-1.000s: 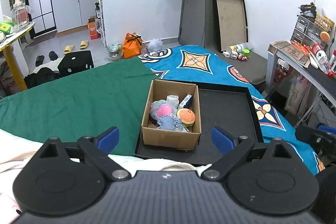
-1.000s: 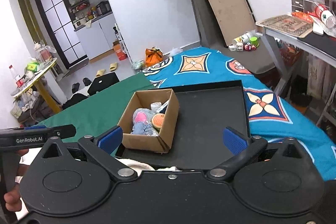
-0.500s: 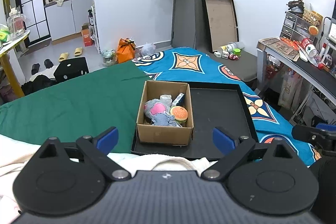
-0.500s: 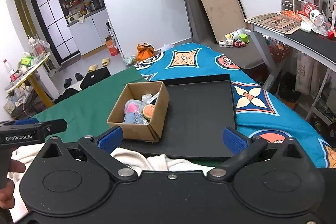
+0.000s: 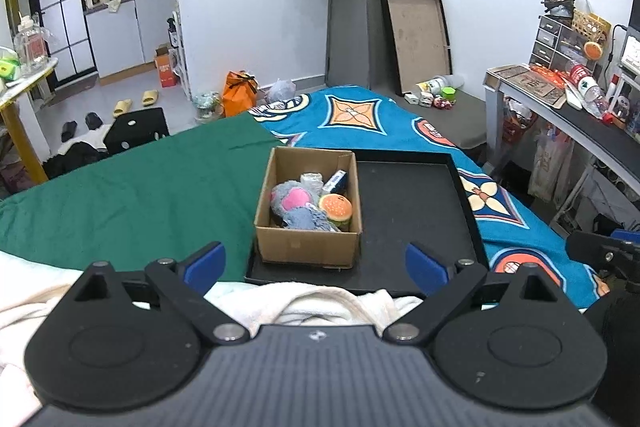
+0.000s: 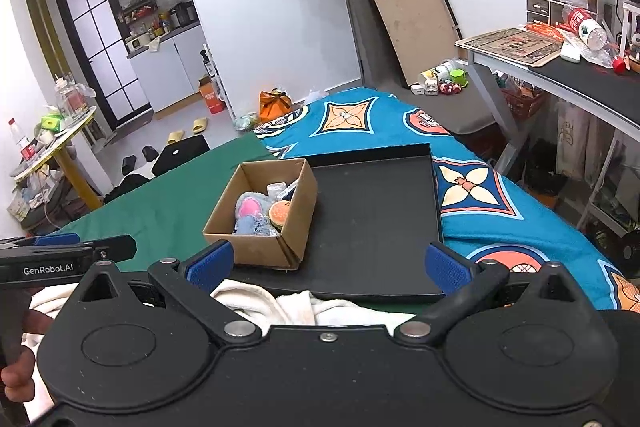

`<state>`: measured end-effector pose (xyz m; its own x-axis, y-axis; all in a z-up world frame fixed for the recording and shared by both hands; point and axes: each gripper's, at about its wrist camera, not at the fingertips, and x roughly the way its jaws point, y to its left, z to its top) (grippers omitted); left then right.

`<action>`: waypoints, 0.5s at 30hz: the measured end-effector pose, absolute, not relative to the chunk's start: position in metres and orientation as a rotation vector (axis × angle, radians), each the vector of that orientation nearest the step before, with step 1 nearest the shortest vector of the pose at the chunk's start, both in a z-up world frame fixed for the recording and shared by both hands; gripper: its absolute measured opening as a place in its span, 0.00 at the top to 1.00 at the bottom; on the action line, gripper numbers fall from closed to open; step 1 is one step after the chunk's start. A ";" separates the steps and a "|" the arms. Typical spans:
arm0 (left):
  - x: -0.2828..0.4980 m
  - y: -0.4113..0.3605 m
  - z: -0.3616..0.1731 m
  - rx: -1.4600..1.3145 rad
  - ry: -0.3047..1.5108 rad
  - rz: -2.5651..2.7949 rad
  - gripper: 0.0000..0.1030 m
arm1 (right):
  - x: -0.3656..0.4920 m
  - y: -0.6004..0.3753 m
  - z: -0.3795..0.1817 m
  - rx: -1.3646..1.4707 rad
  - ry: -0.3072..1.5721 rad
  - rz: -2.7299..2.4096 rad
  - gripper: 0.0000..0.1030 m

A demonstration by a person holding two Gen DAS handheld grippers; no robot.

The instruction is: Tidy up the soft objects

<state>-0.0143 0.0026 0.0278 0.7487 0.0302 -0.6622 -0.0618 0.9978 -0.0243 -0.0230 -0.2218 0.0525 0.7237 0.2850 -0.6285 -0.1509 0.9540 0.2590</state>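
- the left tongs stand wide apart and hold nothing; the right tongs are just as wide and just as bare; both hang short of the tray's near edge, above a rumpled white towel
- the soft things sit together in a small cardboard box at the left end of a black tray, which lies on the bed
- in the box: a grey plush toy with a pink patch, a pale blue woolly bundle in front of it, and a burger-shaped soft toy against the right wall; behind them a crinkled clear wrapper and a small blue and white carton, which looks stiff rather than soft
- as a judgement, either the gathering is near its end or the sorting out of the box has not begun; the rest of the tray is bare, so nothing is laid out there; the towel by the tongs may be the one soft thing left loose
- materials: the box is plain brown corrugated card with creased corners and upright walls; the tray is matt black, flat, with a low rim; the plush is fuzzy and would squash under a grip; the towel is thick terry, folded in lumps
- the bed carries a smooth green sheet on the left and a blue patterned blanket on the right
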 end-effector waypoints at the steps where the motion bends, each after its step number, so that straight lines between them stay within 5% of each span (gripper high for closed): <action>1: -0.015 0.002 0.027 -0.051 0.724 0.045 0.07 | -0.024 -0.222 0.052 0.194 0.723 0.246 0.00; 15: -0.020 0.001 0.026 -0.052 0.722 0.061 0.07 | -0.027 -0.221 0.051 0.193 0.725 0.253 0.00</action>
<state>-0.0197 0.0007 0.0264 0.7487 0.0383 -0.6618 -0.0741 0.9969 -0.0261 -0.0267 -0.2209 0.0505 0.7203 0.2938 -0.6284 -0.1610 0.9519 0.2605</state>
